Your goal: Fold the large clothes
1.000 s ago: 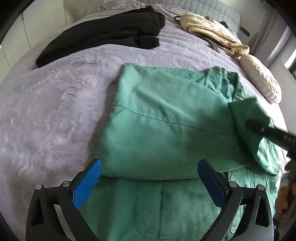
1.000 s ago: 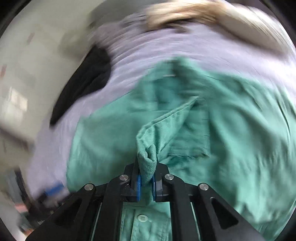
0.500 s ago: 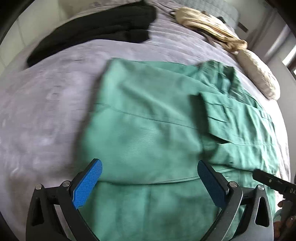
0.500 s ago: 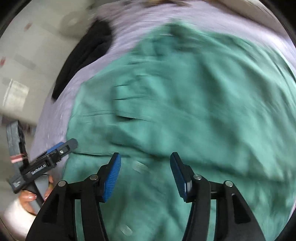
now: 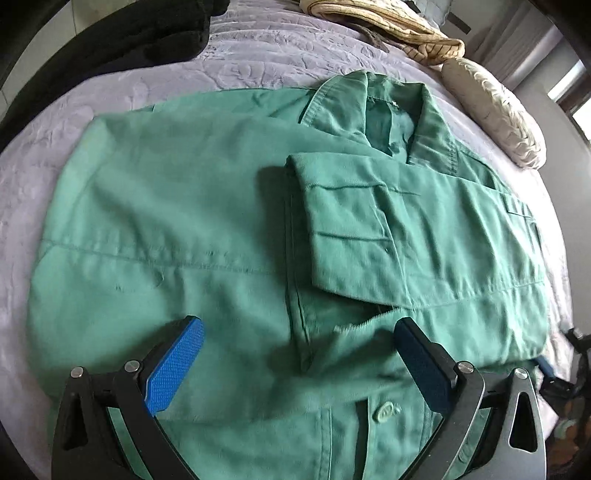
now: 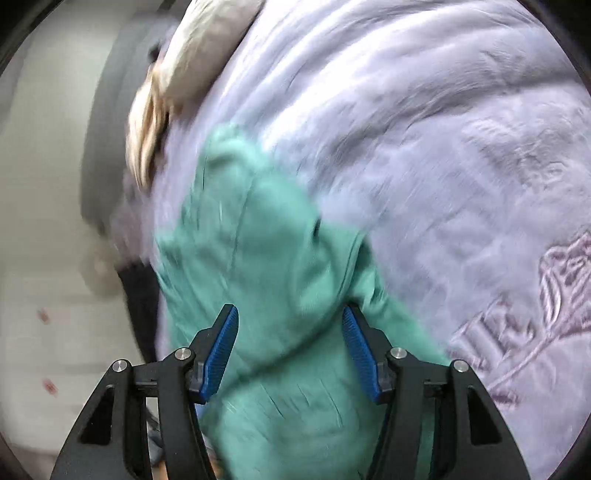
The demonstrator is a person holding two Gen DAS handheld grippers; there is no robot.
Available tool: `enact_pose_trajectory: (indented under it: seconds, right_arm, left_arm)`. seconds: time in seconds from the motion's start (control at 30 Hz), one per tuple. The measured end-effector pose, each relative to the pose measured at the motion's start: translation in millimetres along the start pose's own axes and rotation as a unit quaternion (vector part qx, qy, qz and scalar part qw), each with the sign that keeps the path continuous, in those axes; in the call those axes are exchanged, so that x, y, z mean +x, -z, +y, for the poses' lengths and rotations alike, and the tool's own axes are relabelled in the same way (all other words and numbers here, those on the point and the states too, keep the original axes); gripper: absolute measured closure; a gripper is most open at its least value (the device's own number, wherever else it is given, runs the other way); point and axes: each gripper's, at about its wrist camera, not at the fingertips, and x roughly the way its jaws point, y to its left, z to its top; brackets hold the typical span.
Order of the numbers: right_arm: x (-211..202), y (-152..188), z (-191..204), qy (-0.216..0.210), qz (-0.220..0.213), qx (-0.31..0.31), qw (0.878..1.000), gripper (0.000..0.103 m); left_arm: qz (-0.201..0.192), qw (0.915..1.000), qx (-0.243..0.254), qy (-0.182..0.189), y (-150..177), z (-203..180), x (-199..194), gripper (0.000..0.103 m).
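A green button-up shirt (image 5: 184, 221) lies flat on the lavender bedspread (image 5: 258, 55), collar (image 5: 391, 110) at the far side. One sleeve (image 5: 351, 229) lies folded across its chest. My left gripper (image 5: 297, 328) hovers open over the shirt's lower front, near a button (image 5: 384, 411), gripping nothing. In the blurred right wrist view, my right gripper (image 6: 290, 314) is open over an edge of the shirt (image 6: 258, 240). Green cloth shows between its blue pads (image 6: 221, 347), but they do not press on it.
A black garment (image 5: 147, 33) lies at the bed's far left and a beige knit garment (image 5: 388, 26) at the far right. A cream pillow (image 5: 495, 110) rests by the right edge. Embossed bedspread (image 6: 461, 147) stretches beyond the shirt in the right wrist view.
My right gripper let go of the sleeve cuff, opened, rolled and swung away to the shirt's edge. The sleeve now lies folded across the chest. My left gripper slid over the shirt front.
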Motion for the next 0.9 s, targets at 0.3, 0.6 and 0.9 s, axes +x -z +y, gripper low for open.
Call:
enact_pose_trajectory:
  seconds: [0.3,0.6,0.9]
  right_arm:
    - [-8.9,-16.9,-47.6,-0.034,-0.007,0.1,0.994,0.083]
    - [-12.0,-10.3,-34.5,0.073,-0.007,0.013,0.997,0.101]
    - [-50.2,-7.3,-28.2,0.097,-0.039,-0.011,0.994,0.093]
  left_arm:
    - [-0.028,0.9986,0.021,-0.038,-15.8,-14.7,-8.7,0.0]
    - [-0.011,0.9966,0.041,-0.07,-18.4,-30.5,18.5,0.0]
    - [-0.026,0.9942,0.057,-0.088,-22.6,-23.9,4.7,0.0]
